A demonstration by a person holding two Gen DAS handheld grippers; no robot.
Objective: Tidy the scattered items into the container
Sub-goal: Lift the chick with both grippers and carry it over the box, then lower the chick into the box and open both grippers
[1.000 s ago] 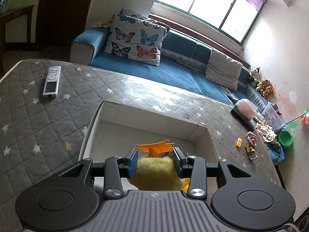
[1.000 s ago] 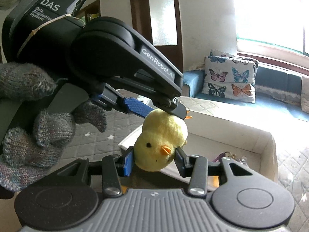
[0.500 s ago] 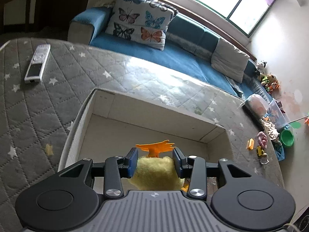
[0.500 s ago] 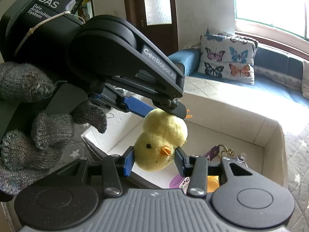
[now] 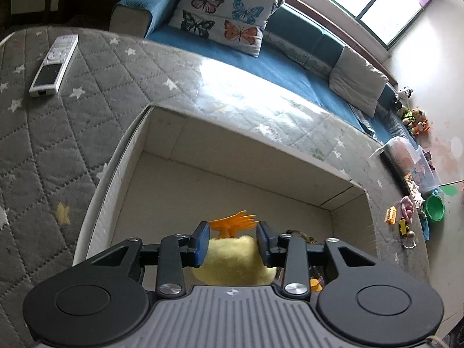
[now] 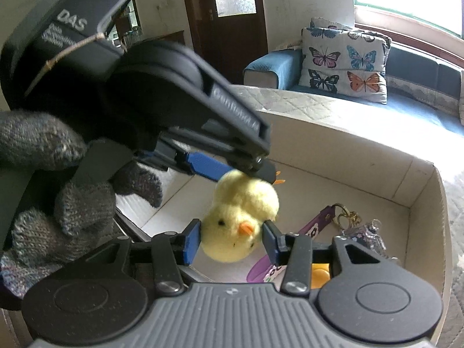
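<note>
The quilted grey mattress (image 5: 52,150) carries the cardboard box (image 5: 162,133). Your left tongs (image 5: 232,242) grip the yellow toy chick (image 6: 240,217) by its body above the box interior. Your right tongs (image 6: 230,245) flank its head; contact cannot be confirmed. A purple strap (image 6: 316,226) lies inside.

**Chick held over the box**

Both grippers pinch the yellow chick (image 6: 242,220) above the box (image 6: 417,188). The left gripper (image 6: 246,172), held in a gloved hand (image 6: 58,191), clamps its body from above; the right gripper (image 6: 232,242) squeezes its head at the sides. A purple strap (image 6: 314,229) and keys (image 6: 362,229) lie in the box.
</note>
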